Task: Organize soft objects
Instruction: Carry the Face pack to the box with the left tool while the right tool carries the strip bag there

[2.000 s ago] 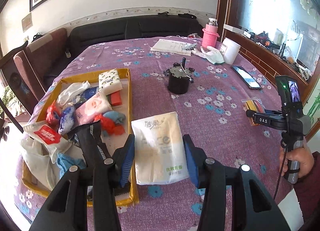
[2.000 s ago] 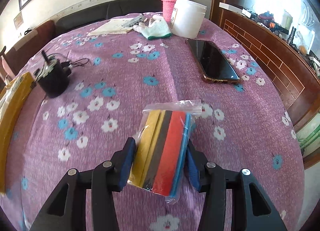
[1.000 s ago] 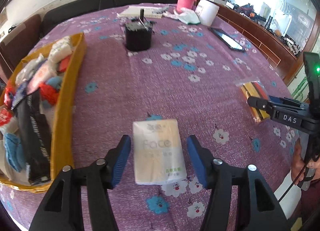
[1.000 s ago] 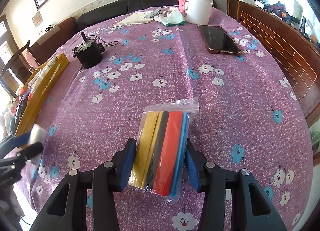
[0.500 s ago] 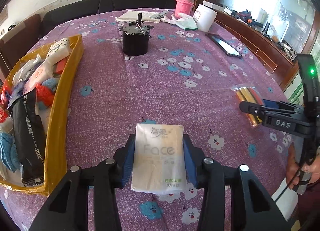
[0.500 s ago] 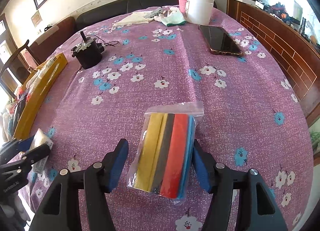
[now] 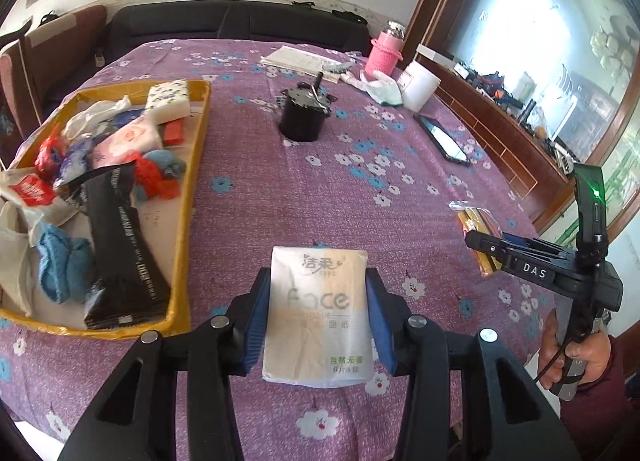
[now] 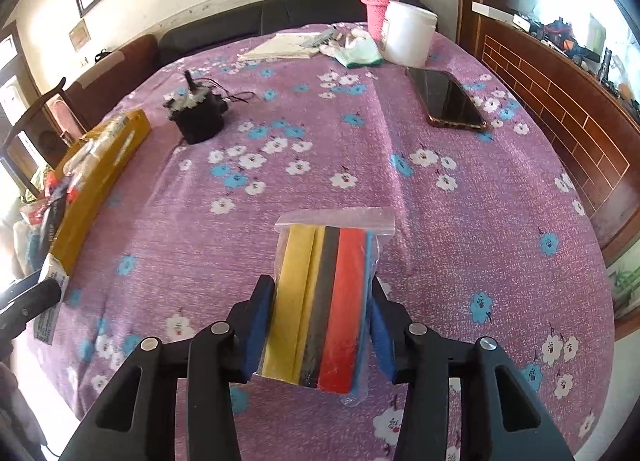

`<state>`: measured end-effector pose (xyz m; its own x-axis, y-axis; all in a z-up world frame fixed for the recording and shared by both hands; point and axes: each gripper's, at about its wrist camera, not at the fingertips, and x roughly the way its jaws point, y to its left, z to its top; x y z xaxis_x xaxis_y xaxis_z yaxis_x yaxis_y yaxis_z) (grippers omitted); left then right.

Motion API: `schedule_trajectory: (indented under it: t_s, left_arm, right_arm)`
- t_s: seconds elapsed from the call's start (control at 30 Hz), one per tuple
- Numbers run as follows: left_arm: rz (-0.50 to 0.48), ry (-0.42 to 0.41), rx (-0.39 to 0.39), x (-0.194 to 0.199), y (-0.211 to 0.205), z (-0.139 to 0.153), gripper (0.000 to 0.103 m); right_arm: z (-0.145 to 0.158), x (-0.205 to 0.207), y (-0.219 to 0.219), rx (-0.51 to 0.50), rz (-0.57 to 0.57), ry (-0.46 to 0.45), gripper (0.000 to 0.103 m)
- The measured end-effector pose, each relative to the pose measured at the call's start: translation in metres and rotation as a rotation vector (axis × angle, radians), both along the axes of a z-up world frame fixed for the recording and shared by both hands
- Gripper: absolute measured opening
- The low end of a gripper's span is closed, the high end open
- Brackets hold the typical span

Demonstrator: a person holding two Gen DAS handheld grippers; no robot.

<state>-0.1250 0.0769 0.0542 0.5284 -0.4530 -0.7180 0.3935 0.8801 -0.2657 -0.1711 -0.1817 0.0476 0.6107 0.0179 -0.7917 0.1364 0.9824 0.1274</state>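
Observation:
My left gripper (image 7: 318,315) is shut on a white tissue pack (image 7: 318,313) printed "Face" and holds it above the purple flowered tablecloth, just right of a yellow tray (image 7: 192,165) full of soft items. My right gripper (image 8: 322,321) is shut on a clear bag of coloured cloth strips (image 8: 324,301), yellow, black, red and blue, lifted above the cloth. The right gripper (image 7: 486,247) also shows at the right of the left wrist view. The tray (image 8: 100,169) lies far left in the right wrist view.
A black cup with a cable (image 7: 302,117) stands mid-table. A phone (image 8: 450,99) lies at the right, near a white jar (image 8: 408,37), a pink bottle (image 8: 380,1), a glove and papers at the far edge. Wooden panelling runs along the right.
Both grippers have closed on their packs and lifted them. The left wrist view has swung back toward the tray, and the tissue pack now sits higher off the cloth.

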Motion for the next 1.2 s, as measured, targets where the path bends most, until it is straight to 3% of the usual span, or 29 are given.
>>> schedule_trajectory:
  t_s: [0.5, 0.93, 1.2]
  left_arm:
    - [0.17, -0.049, -0.067, -0.005, 0.085, 0.027, 0.044]
    - [0.402, -0.057, -0.118, 0.006, 0.179, 0.03, 0.044]
    - [0.438, -0.041, -0.114, 0.016, 0.2, 0.022, 0.044]
  right_arm:
    - [0.053, 0.0, 0.079, -0.013, 0.181, -0.109, 0.049]
    - [0.061, 0.019, 0.132, 0.01, 0.306, -0.108, 0.049]
    - [0.06, 0.036, 0.168, 0.015, 0.386, -0.086, 0.049]
